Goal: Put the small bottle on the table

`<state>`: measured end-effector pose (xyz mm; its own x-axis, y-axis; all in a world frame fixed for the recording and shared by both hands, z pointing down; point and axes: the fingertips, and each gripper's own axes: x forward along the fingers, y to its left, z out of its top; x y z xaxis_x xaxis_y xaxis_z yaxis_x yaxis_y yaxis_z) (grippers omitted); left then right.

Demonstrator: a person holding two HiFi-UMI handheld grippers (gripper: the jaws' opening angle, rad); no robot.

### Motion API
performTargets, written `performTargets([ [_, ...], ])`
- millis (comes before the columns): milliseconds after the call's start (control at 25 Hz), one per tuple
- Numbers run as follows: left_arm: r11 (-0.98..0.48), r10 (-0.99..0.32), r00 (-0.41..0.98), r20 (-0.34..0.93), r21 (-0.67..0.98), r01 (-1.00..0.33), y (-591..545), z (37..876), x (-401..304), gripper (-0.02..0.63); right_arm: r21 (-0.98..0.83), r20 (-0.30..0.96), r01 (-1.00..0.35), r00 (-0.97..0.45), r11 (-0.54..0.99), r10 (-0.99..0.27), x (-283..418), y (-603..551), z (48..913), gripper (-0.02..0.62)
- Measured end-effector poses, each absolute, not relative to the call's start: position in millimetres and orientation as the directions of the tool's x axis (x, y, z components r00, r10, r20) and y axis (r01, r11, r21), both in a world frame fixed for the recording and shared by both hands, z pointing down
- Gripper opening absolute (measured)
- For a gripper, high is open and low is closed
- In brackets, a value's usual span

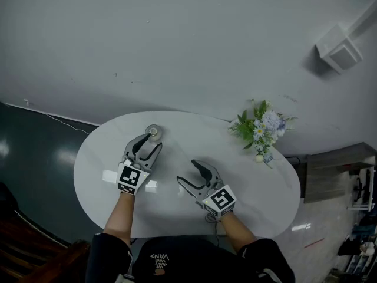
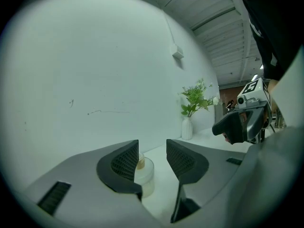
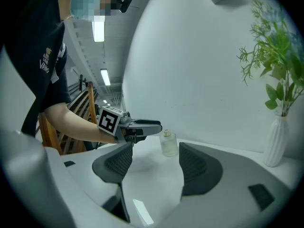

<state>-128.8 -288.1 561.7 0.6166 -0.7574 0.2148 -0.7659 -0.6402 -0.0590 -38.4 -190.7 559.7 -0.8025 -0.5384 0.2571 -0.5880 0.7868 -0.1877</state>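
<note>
Resting on the table, small bottle fronts left gripper (jaws apart).

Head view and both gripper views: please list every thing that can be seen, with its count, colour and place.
white oval table: one, white, in the middle, against the pale wall.
small clear glass bottle: one, clear with a golden cap, upright on the table at the tips of the left gripper's jaws.
white vase of green leaves and pale blue flowers: one, at the table's far right edge.
white wall box: one, white, high on the wall at the right.
left gripper: one, grey with black pads, open, low over the table by the bottle.
right gripper: one, same colours, open and empty, over the table's middle.
bare forearms: two, one behind each gripper.
</note>
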Motion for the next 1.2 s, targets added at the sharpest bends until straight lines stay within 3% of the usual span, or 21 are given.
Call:
performTargets([
  [720, -0.583, -0.809, 0.57, 0.145, -0.069, -0.81, -175, 495, -126, 0.058, -0.087, 0.224, -0.52, -0.841, 0.849, -0.492, -38, -141, 512, 0.269],
  [760, -0.58, -0.811, 0.567, 0.143, -0.069, -0.812, -169, 492, -125, 0.054, -0.084, 0.225, -0.521, -0.84, 0.849, -0.493, -37, -138, 509, 0.254],
  [840, -0.575, -0.815, 0.563, 0.138, -0.064, -0.816, -155, 487, -122, 0.049, -0.078, 0.213, -0.521, -0.842, 0.85, -0.496, -34, -133, 501, 0.151],
  [1200, -0.562, -0.823, 0.553, 0.131, -0.041, -0.826, -93, 477, -112, 0.04, -0.047, 0.162, -0.495, -0.861, 0.868, -0.482, -35, -105, 476, 0.071],
])
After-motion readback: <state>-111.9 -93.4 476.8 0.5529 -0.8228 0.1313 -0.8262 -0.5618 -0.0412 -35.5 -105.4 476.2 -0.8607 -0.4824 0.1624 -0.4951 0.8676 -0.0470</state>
